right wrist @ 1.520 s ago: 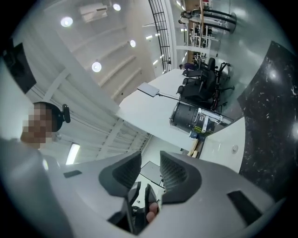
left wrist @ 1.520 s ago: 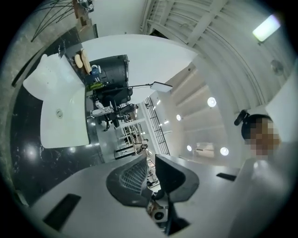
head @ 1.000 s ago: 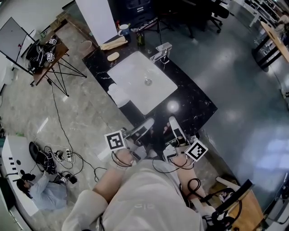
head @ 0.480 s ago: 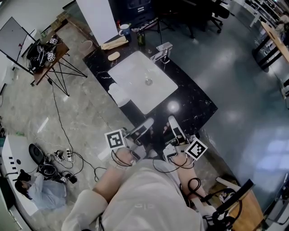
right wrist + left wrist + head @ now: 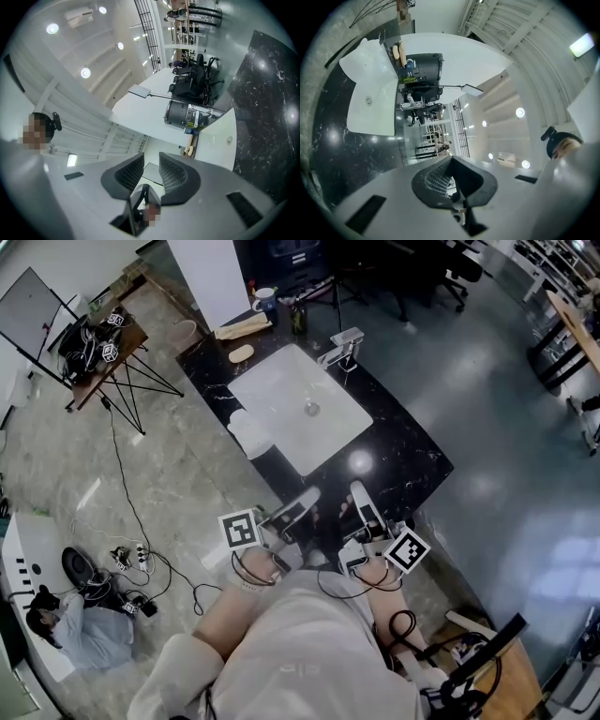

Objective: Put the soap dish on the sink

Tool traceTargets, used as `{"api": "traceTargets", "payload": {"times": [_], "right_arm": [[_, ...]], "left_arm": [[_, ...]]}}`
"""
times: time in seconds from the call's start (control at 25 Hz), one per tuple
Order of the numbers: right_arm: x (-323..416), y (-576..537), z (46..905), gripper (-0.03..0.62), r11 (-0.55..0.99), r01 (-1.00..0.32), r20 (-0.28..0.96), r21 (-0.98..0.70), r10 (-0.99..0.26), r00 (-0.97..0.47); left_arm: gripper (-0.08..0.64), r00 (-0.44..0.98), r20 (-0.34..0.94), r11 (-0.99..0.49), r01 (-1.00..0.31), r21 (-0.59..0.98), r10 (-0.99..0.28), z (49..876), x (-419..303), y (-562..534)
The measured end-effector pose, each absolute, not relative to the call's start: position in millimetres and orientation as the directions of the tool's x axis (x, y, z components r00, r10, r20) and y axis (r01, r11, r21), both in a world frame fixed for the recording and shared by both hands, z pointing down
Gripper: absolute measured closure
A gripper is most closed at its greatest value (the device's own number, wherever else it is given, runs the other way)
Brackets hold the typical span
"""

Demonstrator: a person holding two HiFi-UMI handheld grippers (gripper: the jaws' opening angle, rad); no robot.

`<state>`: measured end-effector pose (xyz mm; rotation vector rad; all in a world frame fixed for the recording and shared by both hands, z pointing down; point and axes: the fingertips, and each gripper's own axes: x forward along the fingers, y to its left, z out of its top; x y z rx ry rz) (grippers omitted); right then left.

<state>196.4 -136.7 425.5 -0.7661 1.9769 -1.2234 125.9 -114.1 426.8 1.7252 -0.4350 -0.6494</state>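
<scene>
**Both claws empty at the near end of the black desk**

You hold both claws side by side, low over the near end of the desk (image 5: 403,451). The desk is black stone with thin white lines, and a bright spot of light shines on it just ahead of your right claw (image 5: 151,156). That claw has its two pads a little apart with nothing between them. Your left claw (image 5: 451,159) has its pads pressed together, and it holds nothing either.

Ahead of both claws a white sink (image 5: 281,399) is set into the desk. A silver tap (image 5: 337,341) stands at its far right side. The soap dish (image 5: 241,353) looks like a small tan oval. It lies on the black stone past the far left corner of the sink, well apart from both claws. A cup (image 5: 265,300) stands farther off behind it.

Right of your claws the floor (image 5: 506,427) is dark grey and shiny. Left of them it is pale stone, with cables (image 5: 131,563) lying on it and a person (image 5: 80,629) sitting down low.
</scene>
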Motion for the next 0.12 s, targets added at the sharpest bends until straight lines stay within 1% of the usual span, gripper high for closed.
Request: {"api": "traceTargets", "payload": {"times": [0.12], "right_arm": [[196.9,-135.5,425.5,0.477,0.386,-0.140,-0.235,-0.912,-0.769,-0.595]], "left_arm": [[0.552,0.769,-0.198,-0.249,0.052,0.967,-0.608,425.8,122.8,-114.7]]}}
